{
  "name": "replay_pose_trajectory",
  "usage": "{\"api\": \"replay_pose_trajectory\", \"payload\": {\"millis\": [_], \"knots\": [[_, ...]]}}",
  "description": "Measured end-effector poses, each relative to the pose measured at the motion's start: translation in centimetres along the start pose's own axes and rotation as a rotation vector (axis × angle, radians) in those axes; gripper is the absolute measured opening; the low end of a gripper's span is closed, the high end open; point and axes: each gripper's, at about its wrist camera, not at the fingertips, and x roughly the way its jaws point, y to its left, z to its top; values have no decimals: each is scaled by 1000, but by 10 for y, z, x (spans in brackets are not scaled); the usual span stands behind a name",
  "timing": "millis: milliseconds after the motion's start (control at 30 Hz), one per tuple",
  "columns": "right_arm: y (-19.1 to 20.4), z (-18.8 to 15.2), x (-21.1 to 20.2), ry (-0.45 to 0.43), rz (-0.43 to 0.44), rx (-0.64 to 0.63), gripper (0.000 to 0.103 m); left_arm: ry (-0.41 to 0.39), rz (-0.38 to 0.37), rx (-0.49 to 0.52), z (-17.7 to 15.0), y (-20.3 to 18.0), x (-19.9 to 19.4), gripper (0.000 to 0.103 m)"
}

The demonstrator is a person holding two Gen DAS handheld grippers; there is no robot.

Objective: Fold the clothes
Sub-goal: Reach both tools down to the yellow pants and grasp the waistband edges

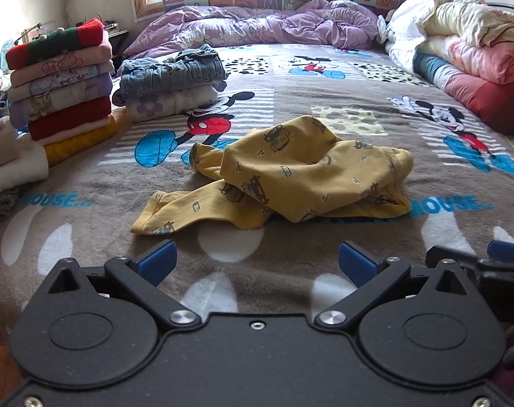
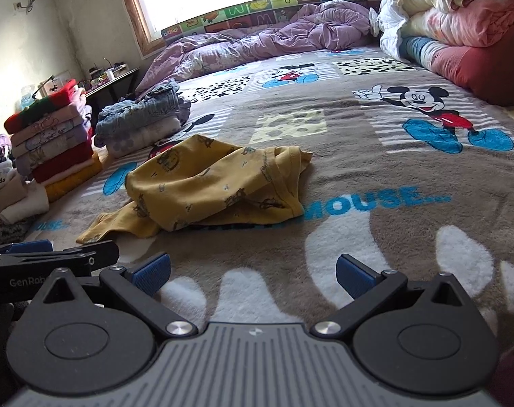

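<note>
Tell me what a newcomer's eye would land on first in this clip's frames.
The crumpled yellow printed garment lies unfolded mid-bed on the cartoon-mouse blanket, just ahead of both open grippers, left gripper and right gripper. At the bed's left edge stands a tall stack of folded clothes, with a shorter denim-topped pile beside it.
</note>
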Motion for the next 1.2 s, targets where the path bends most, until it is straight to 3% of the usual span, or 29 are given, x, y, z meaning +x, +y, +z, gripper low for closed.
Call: {"api": "replay_pose_trajectory", "payload": {"millis": [300, 500, 633, 867, 967, 1100, 1200], "knots": [[-28, 7, 47, 13, 92, 39, 103, 28, 49, 29, 9, -6, 34, 103], [-37, 12, 74, 31, 98, 14, 103, 49, 68, 37, 17, -5, 58, 103], [-49, 14, 79, -9, 114, 28, 103, 47, 66, 40, 26, -3, 69, 103], [-72, 21, 93, -52, 144, 98, 101, -44, -67, 79, 49, -13, 73, 102], [-75, 24, 101, -62, 150, 87, 92, -28, -111, 124, 64, -26, 78, 102], [-77, 26, 112, -68, 147, 67, 79, -26, -166, 247, 83, -50, 80, 102], [-78, 28, 118, -71, 159, 59, 78, -21, -191, 351, 96, -70, 84, 102]]}}
